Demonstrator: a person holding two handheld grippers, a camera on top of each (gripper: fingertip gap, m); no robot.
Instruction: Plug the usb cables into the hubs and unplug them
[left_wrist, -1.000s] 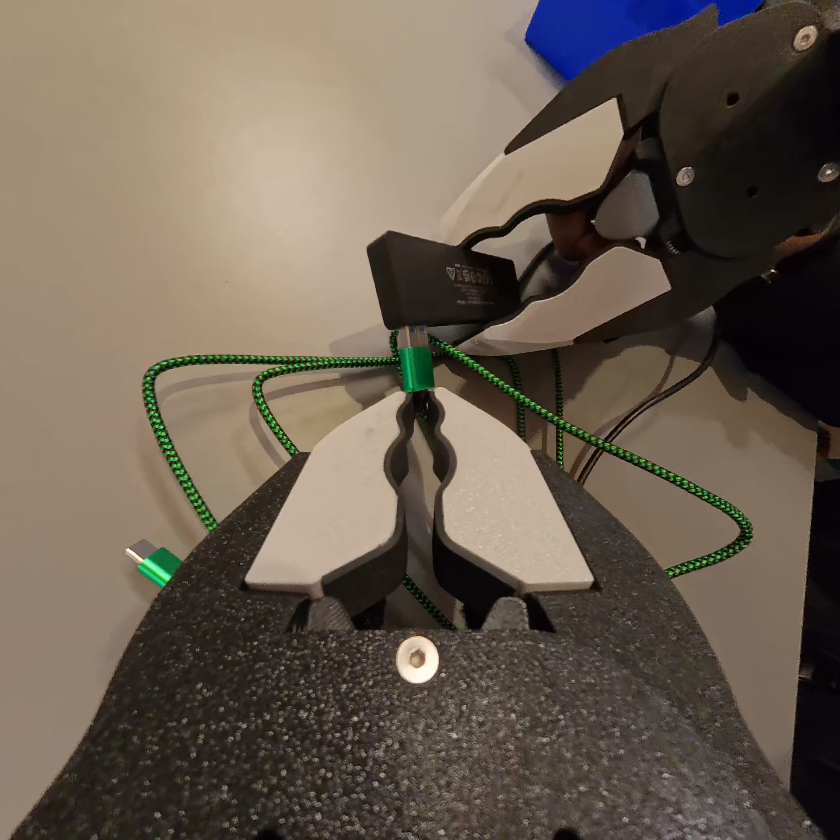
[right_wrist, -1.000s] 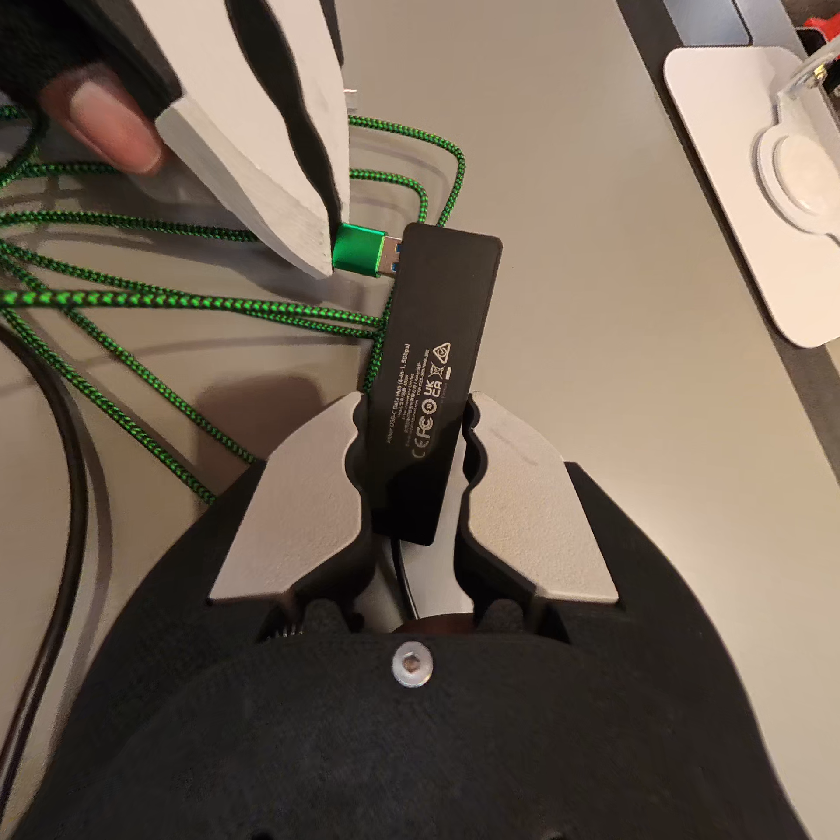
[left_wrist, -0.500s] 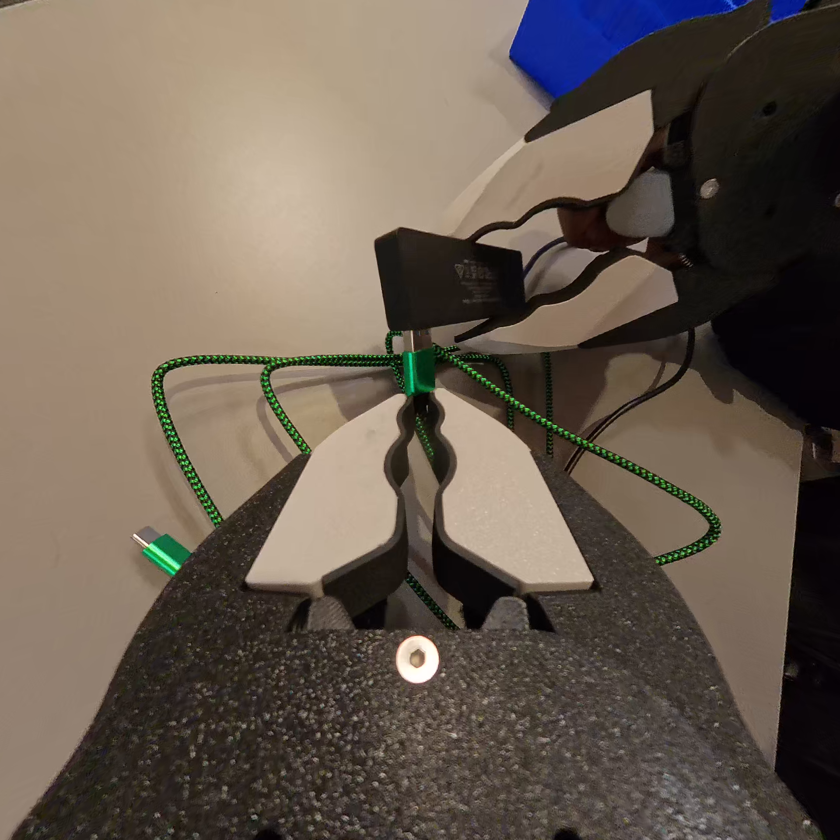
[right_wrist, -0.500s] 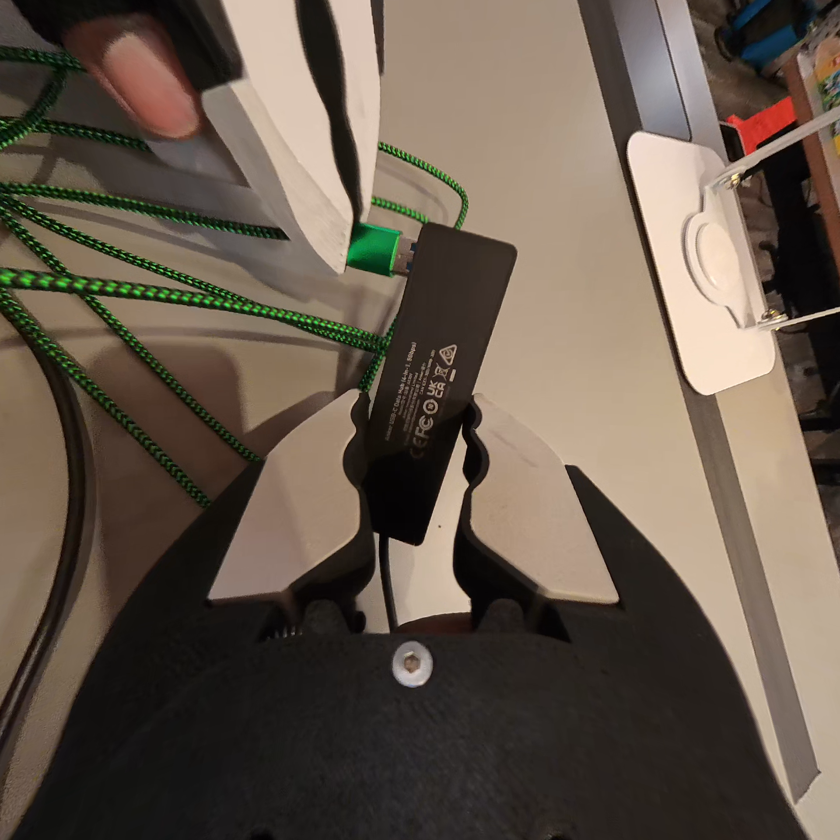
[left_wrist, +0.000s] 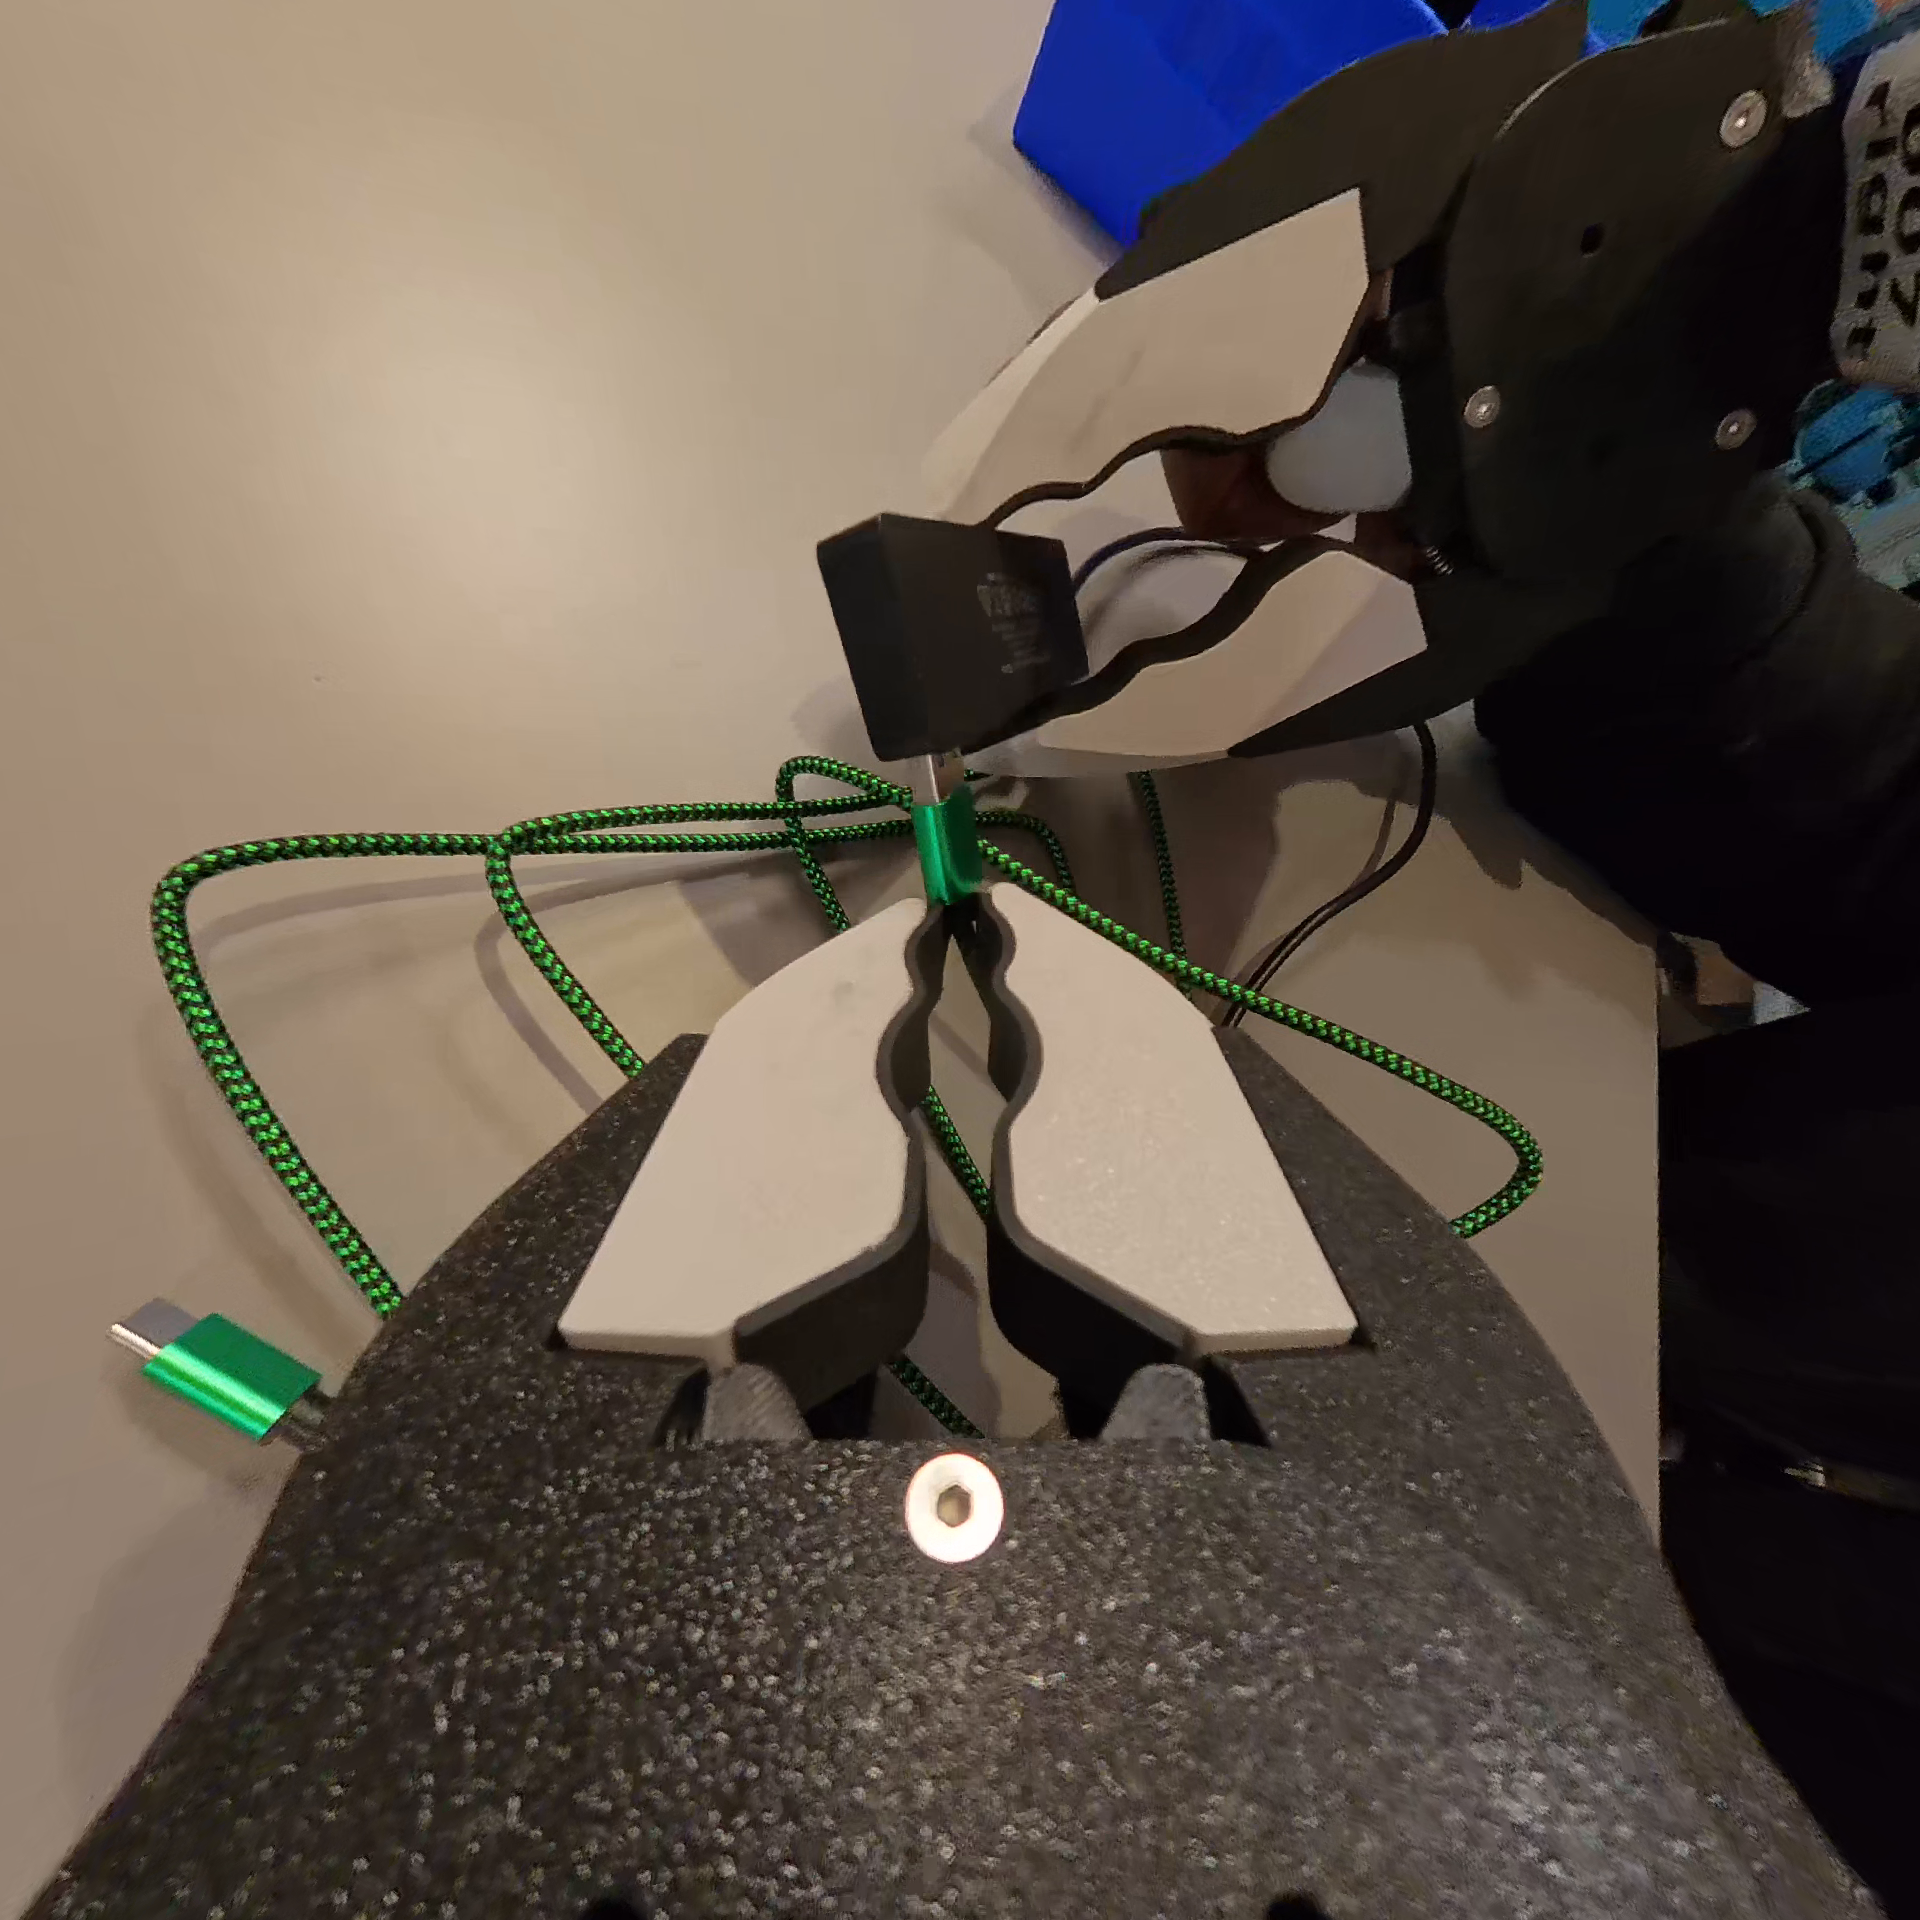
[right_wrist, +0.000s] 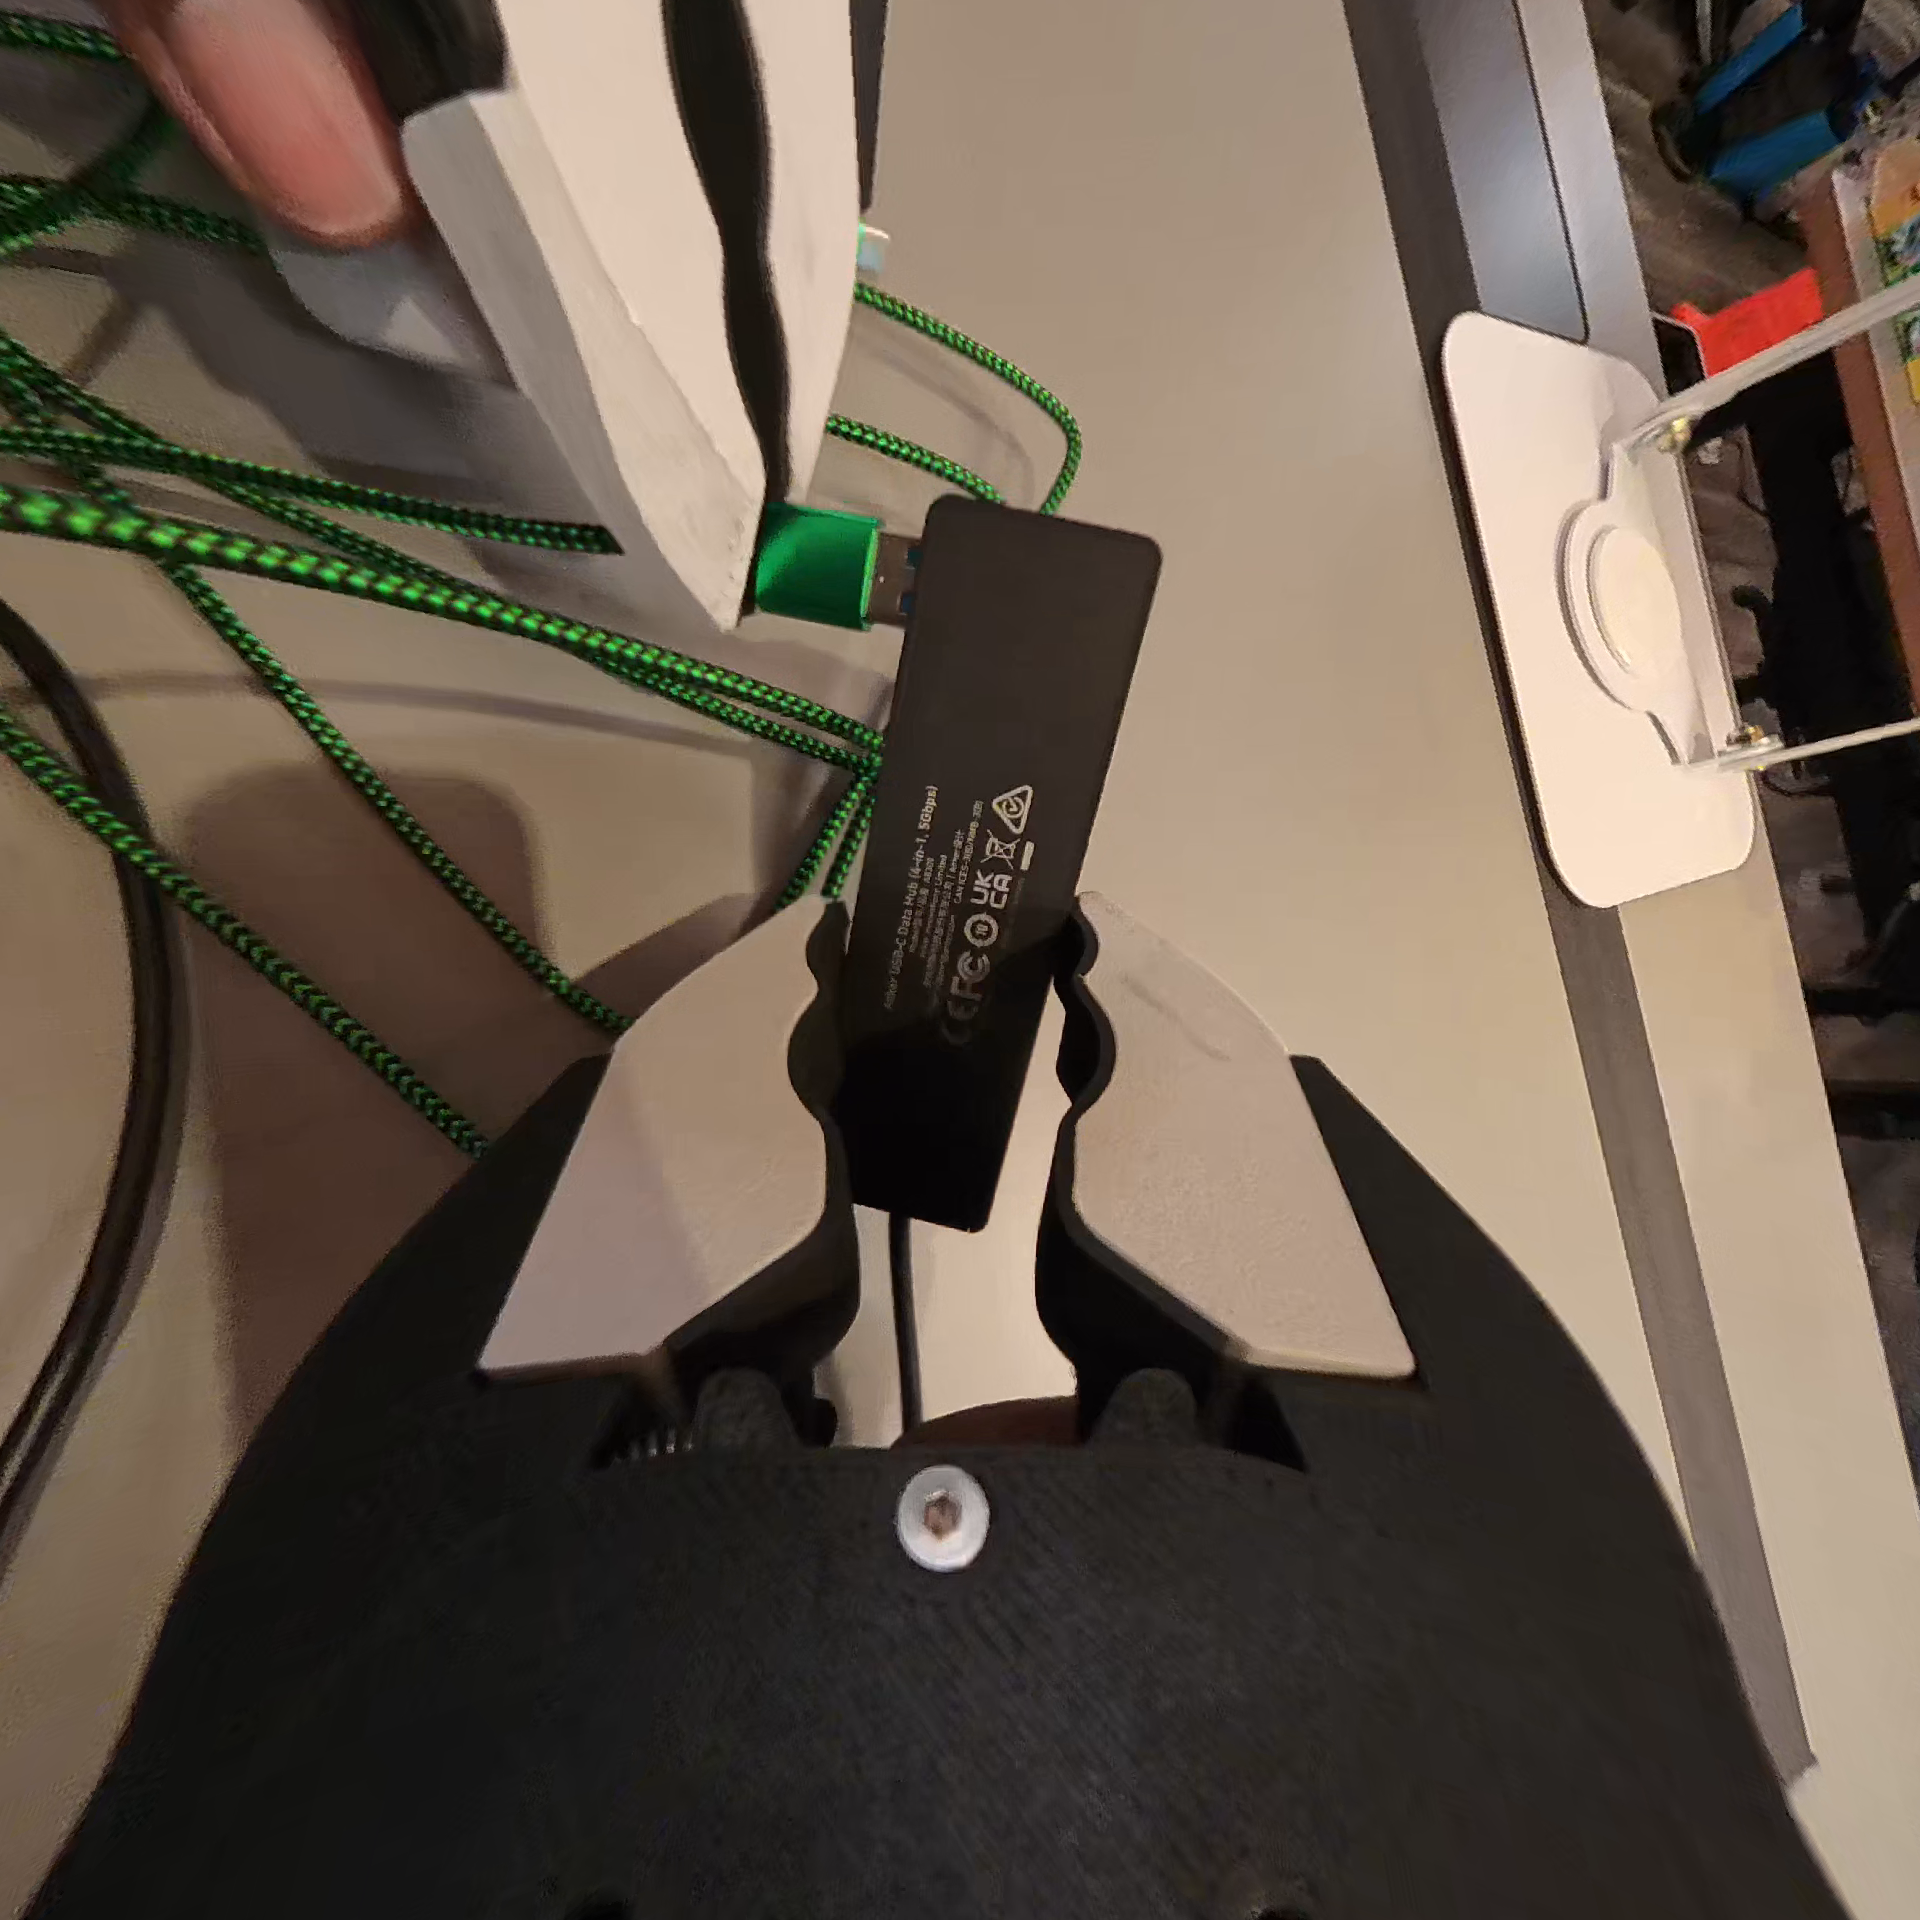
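Observation:
My right gripper (right_wrist: 956, 914) is shut on a black USB hub (right_wrist: 997, 831) and holds it above the table. My left gripper (left_wrist: 951, 909) is shut on the green USB plug (left_wrist: 948, 852) of a green-and-black braided cable (left_wrist: 312, 847). The plug's metal tip sits at a side port near the hub's far end (left_wrist: 951, 649), with a short length of metal showing. The right wrist view shows the plug (right_wrist: 821, 566) between the left gripper's fingertips (right_wrist: 717, 540) and the hub. The cable's other green plug (left_wrist: 223, 1371) lies loose on the table at the left.
The braided cable lies in loops (right_wrist: 312, 675) on the beige table under both grippers. The hub's thin black lead (left_wrist: 1340, 914) trails to the right. A blue box (left_wrist: 1174, 114) stands at the back. A white stand base (right_wrist: 1590, 603) sits near the table's right edge.
Both grippers have shifted and tilted together, and the hub stands a little steeper. The plug stays at the hub's port and both grips are unchanged.

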